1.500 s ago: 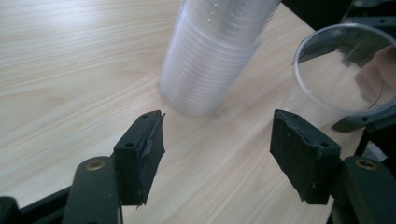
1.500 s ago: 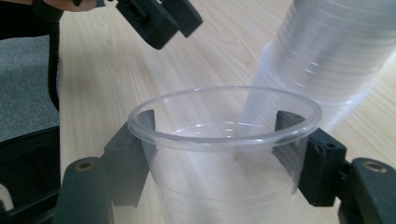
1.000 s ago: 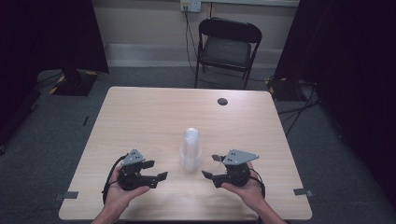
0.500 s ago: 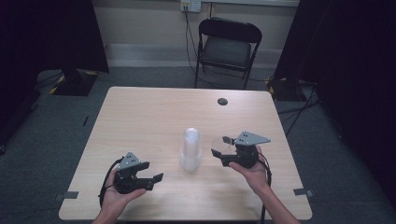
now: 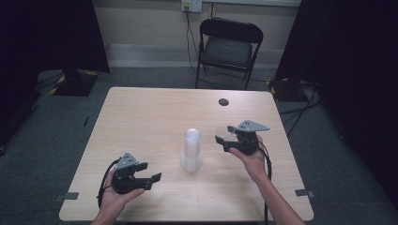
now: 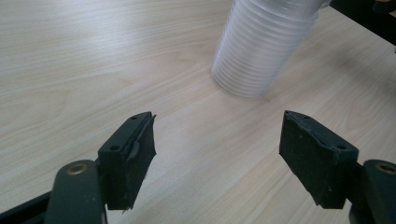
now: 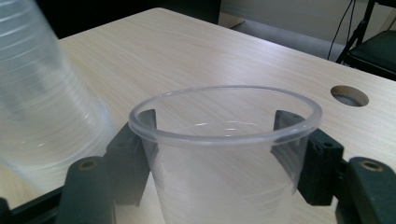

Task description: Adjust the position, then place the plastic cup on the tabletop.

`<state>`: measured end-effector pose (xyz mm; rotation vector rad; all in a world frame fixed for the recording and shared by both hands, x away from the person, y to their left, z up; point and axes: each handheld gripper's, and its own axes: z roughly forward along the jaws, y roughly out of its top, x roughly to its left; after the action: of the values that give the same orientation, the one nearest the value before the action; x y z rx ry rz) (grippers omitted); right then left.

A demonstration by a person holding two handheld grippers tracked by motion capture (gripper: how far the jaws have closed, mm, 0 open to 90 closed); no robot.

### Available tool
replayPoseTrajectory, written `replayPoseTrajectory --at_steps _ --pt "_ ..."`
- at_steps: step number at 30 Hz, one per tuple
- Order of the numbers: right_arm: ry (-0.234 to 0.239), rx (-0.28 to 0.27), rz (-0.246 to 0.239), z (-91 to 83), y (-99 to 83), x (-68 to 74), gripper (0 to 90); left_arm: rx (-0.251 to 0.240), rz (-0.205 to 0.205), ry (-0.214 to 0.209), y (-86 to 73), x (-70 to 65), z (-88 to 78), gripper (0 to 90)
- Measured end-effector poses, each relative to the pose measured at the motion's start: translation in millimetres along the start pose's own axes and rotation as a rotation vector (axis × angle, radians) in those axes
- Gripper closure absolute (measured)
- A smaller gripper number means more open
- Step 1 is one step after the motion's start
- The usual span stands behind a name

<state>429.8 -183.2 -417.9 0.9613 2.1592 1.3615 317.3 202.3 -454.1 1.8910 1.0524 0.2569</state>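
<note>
Clear cup [image 7: 224, 154] stands upright, mouth up, pinched by right gripper [image 5: 224, 137]; left gripper [image 5: 151, 176] spread wide.

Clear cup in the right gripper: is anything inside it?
The clear cup held in the right gripper looks empty: its open rim faces the camera, and the jaws and table show through the wall. Its bottom lies below the frame, unseen.
</note>
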Motion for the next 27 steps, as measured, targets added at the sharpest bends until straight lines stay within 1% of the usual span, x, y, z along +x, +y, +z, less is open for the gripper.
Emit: replayPoseTrajectory --at_steps 2,3,4,7,9,13,15,16,17,18,19,20,21,22,24,26,27 --pt "-0.009 -0.009 0.010 5.3 0.6 -4.3 31.1 0.003 -0.001 0.001 -0.5 0.5 0.7 26.7" --pt "-0.009 -0.009 0.010 5.3 0.6 -4.3 31.1 0.003 -0.001 0.001 -0.5 0.5 0.7 26.7" --pt "-0.017 -0.012 0.022 8.8 0.3 -6.9 31.1 0.006 0.003 0.003 -0.6 1.1 0.6 26.7" --pt "-0.019 -0.022 0.035 12.6 -0.1 -9.2 31.0 0.009 -0.002 0.004 -1.7 1.9 2.0 26.7" --pt "-0.019 -0.039 0.050 17.0 1.5 -11.1 30.9 0.014 -0.007 0.003 -3.0 2.7 3.6 26.7" --pt "-0.026 -0.041 0.056 22.6 4.5 -14.1 30.9 0.012 -0.011 0.000 -3.3 4.7 3.4 26.7" --pt "-0.037 -0.044 0.056 27.4 6.5 -16.8 30.9 0.004 -0.024 0.004 -2.6 6.5 2.9 26.7" --pt "-0.043 -0.040 0.058 32.7 7.7 -18.9 30.9 0.000 -0.031 0.009 -2.2 7.6 2.2 26.7" --pt "-0.043 -0.040 0.058 32.7 7.7 -18.9 30.9 0.000 -0.031 0.009 -2.2 7.6 2.2 26.7" --pt "-0.049 -0.035 0.062 37.7 8.8 -19.9 30.7 -0.001 -0.029 0.010 -2.2 7.9 1.1 26.7" --pt "-0.049 -0.035 0.062 37.7 8.8 -19.9 30.7 -0.001 -0.029 0.010 -2.2 7.9 1.1 26.7" --pt "-0.049 -0.039 0.064 42.4 9.8 -20.5 30.6 -0.001 -0.028 0.011 -2.3 7.8 1.0 26.7" --pt "-0.049 -0.039 0.064 42.4 9.8 -20.5 30.6 -0.002 -0.027 0.011 -2.4 7.7 1.1 26.7" --pt "-0.049 -0.042 0.067 47.1 10.8 -21.6 30.5 0.001 -0.026 0.007 -2.7 7.6 1.5 26.7" --pt "-0.050 -0.039 0.072 49.6 10.9 -22.5 30.4 0.003 -0.024 0.009 -2.8 7.9 1.8 26.7" --pt "-0.050 -0.031 0.076 57.9 11.8 -26.4 30.2 0.006 -0.034 0.008 -2.7 9.7 2.2 26.7" --pt "-0.050 -0.031 0.076 57.9 11.8 -26.4 30.2 0.006 -0.034 0.008 -2.7 9.7 2.2 26.7"
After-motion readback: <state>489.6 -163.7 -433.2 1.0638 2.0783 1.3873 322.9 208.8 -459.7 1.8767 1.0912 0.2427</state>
